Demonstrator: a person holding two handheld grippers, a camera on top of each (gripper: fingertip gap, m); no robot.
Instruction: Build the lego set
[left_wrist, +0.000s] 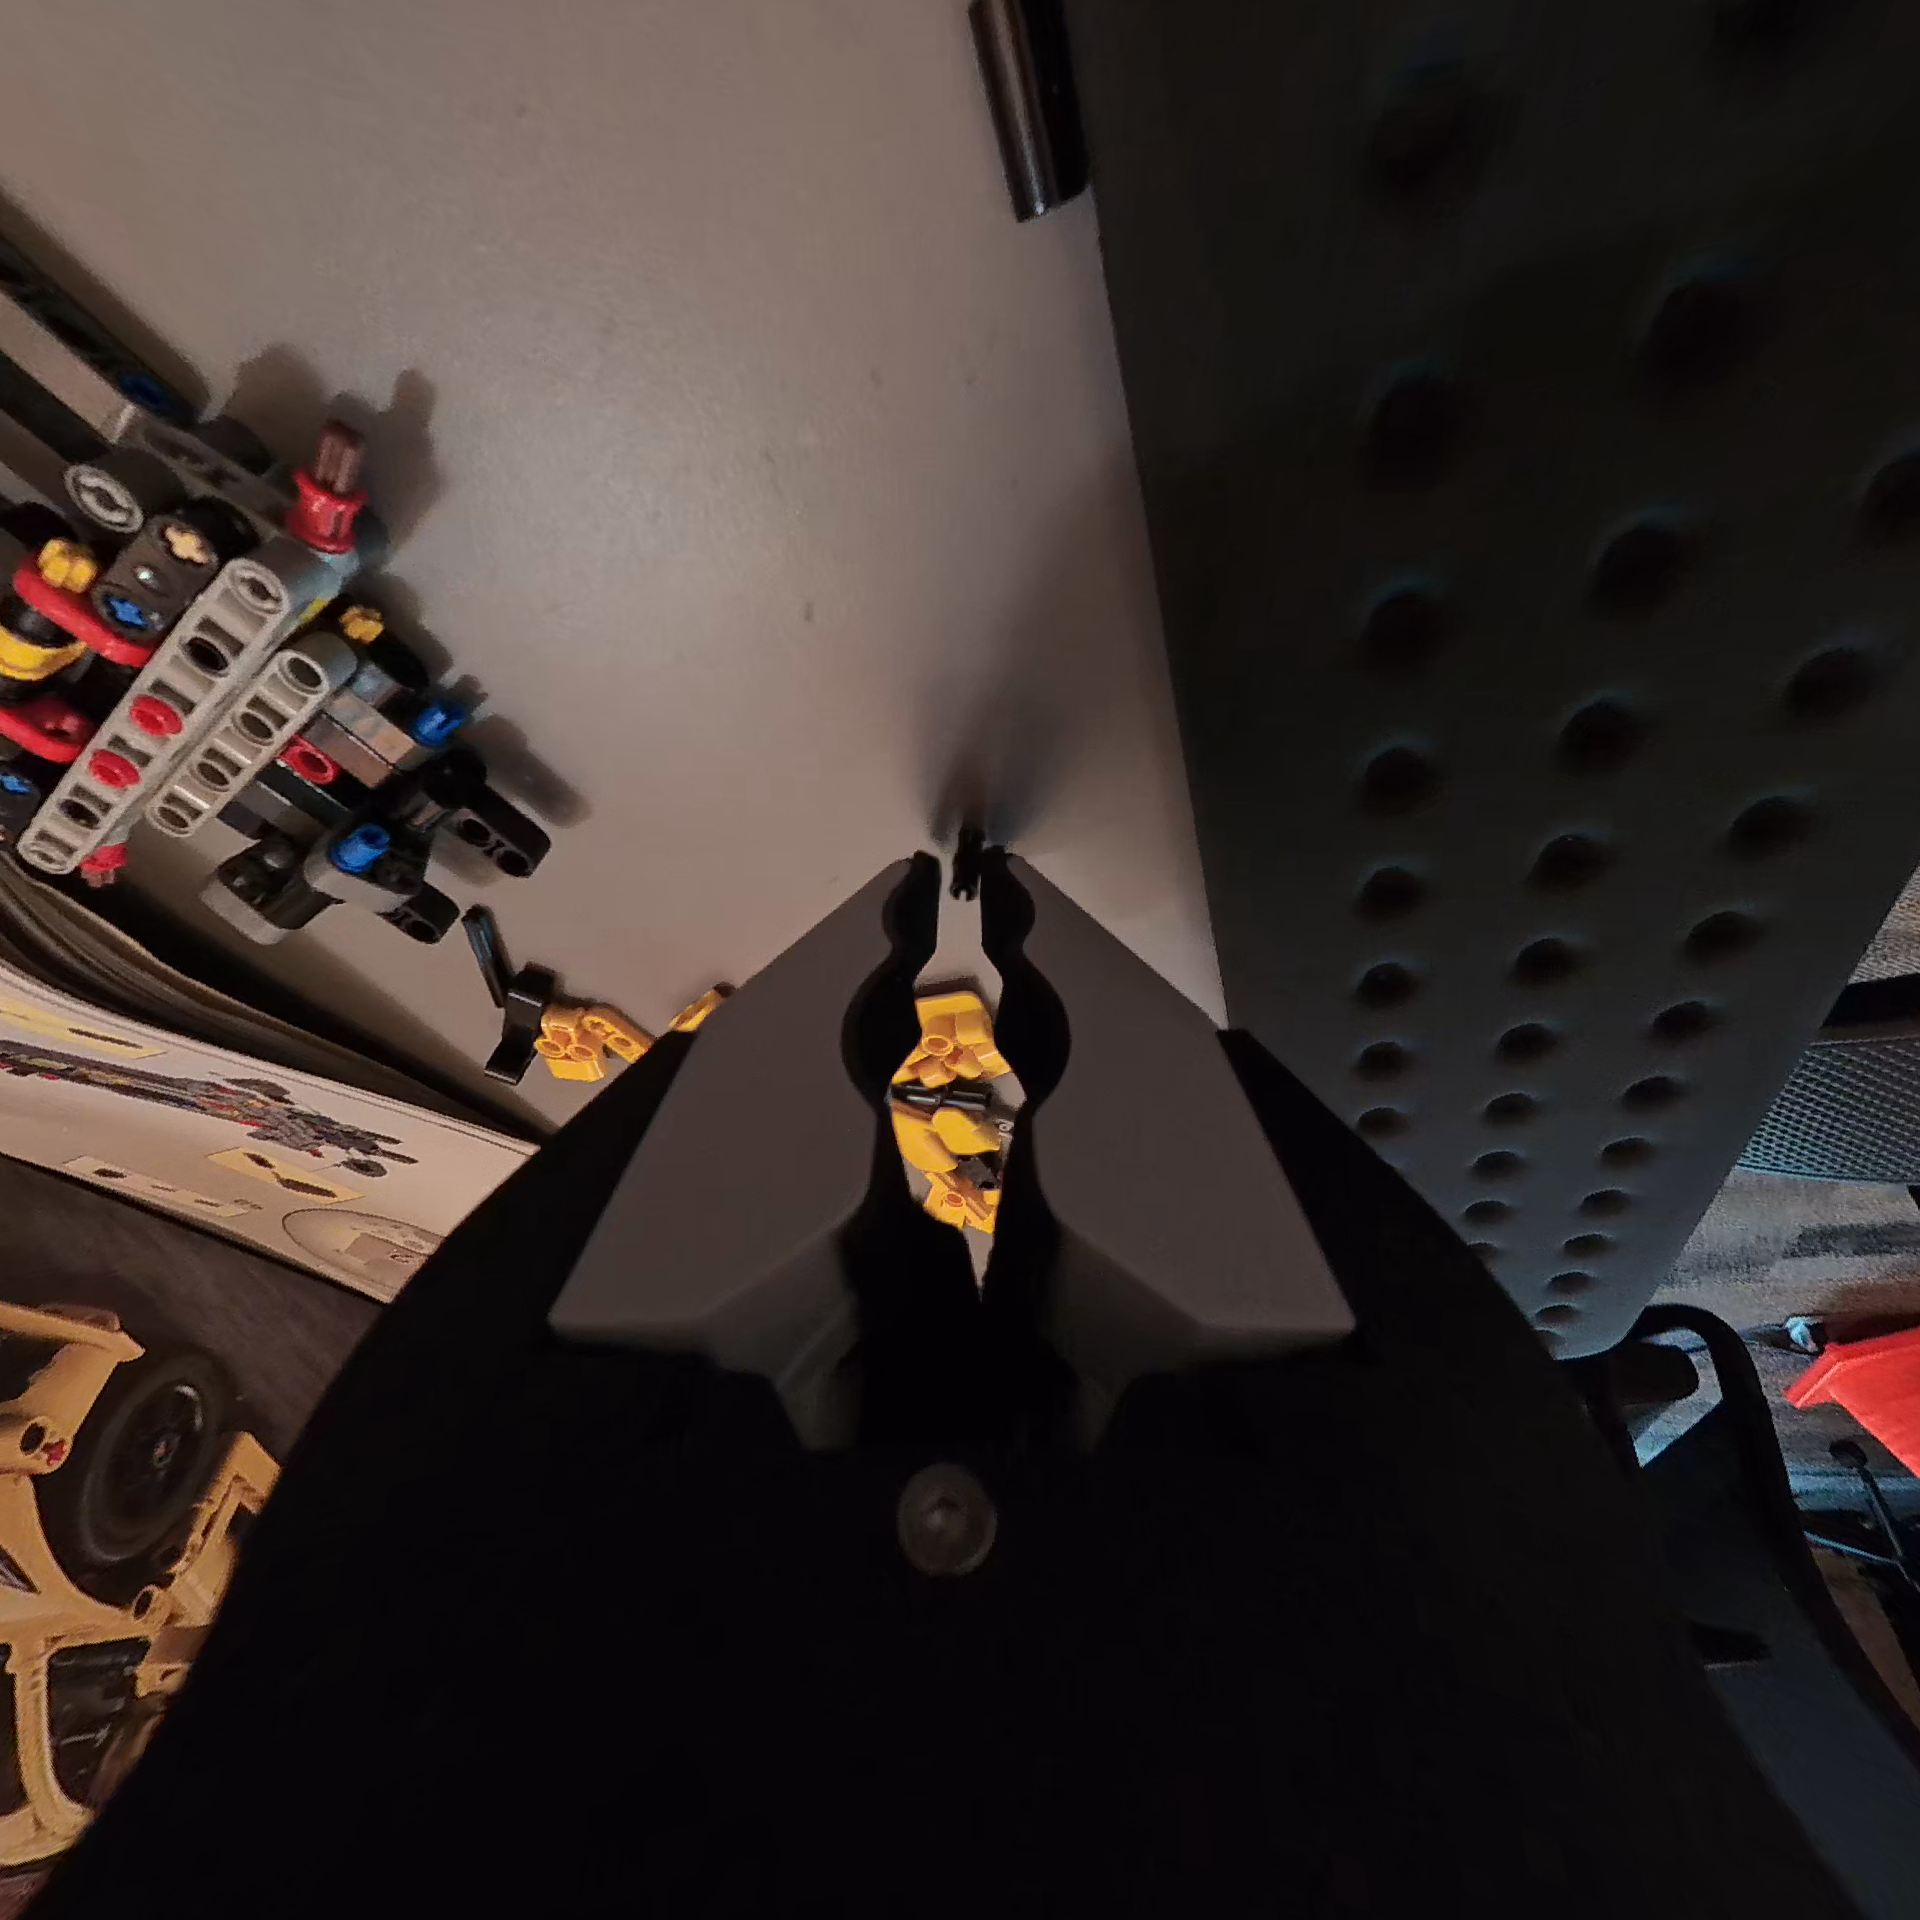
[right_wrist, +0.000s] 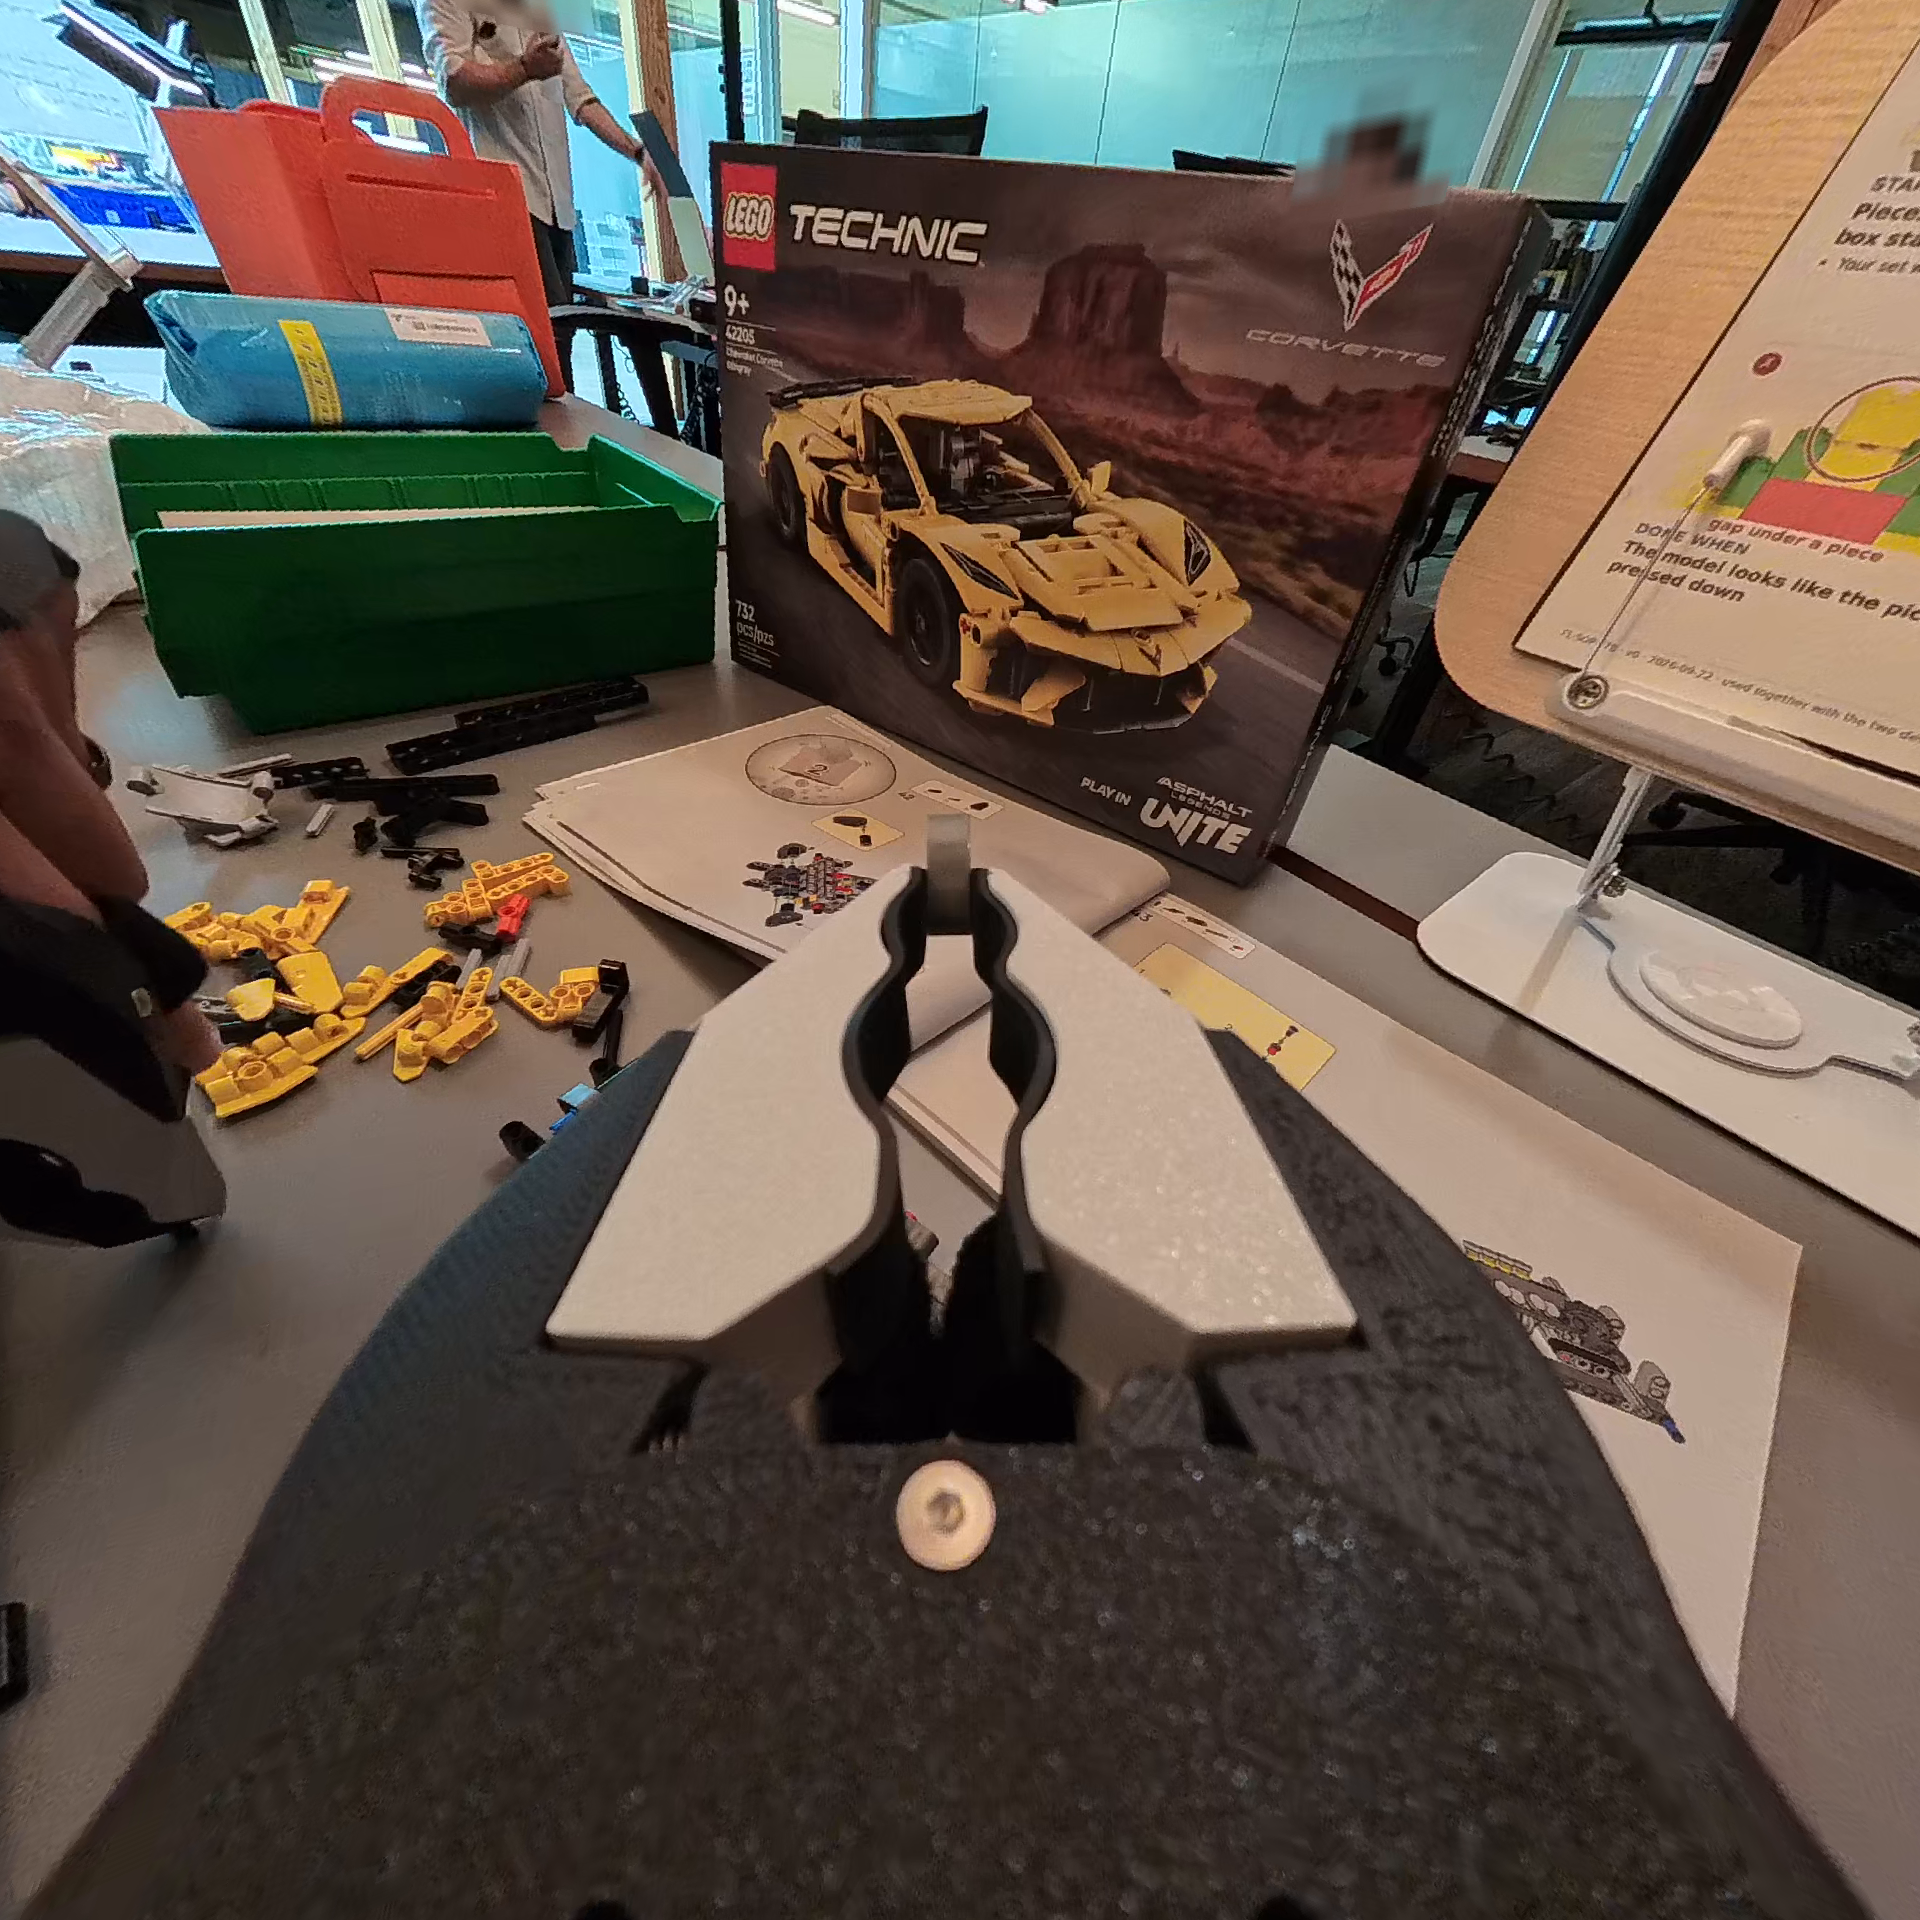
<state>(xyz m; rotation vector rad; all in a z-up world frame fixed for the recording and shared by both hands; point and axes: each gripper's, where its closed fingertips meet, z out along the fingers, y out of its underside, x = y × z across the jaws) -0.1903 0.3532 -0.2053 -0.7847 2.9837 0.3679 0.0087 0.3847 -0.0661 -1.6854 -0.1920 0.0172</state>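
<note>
Between the tips of the right gripper (right_wrist: 948, 883) sits a small pale grey piece (right_wrist: 948, 868), pinched from both sides with the jaws nearly together. Its shape beyond a short upright tab cannot be made out. Beneath it lies an open instruction booklet (right_wrist: 727, 842) on the grey counter (right_wrist: 312, 1247).

At the left gripper (left_wrist: 956, 868) a tiny black pin (left_wrist: 966, 862) stands at the tips, touching the right finger; a narrow slit separates the tips, and whether the pin is truly clamped cannot be told. Seen through the jaws, yellow and black loose pieces (left_wrist: 951, 1049) lie on the counter.

A half-built grey, black and red assembly (left_wrist: 218, 707) with blue pins rests near the counter's left edge in the left wrist view, just beyond the booklet.

From the right wrist view, a scatter of yellow parts (right_wrist: 343, 997) and black beams (right_wrist: 509, 727) spreads in front of a green bin (right_wrist: 416, 613); what the bin holds is hidden by its wall. A blue wrapped bundle (right_wrist: 353, 358) lies behind it. The set's box (right_wrist: 1091, 499) stands upright behind the booklet, showing a yellow car.
</note>
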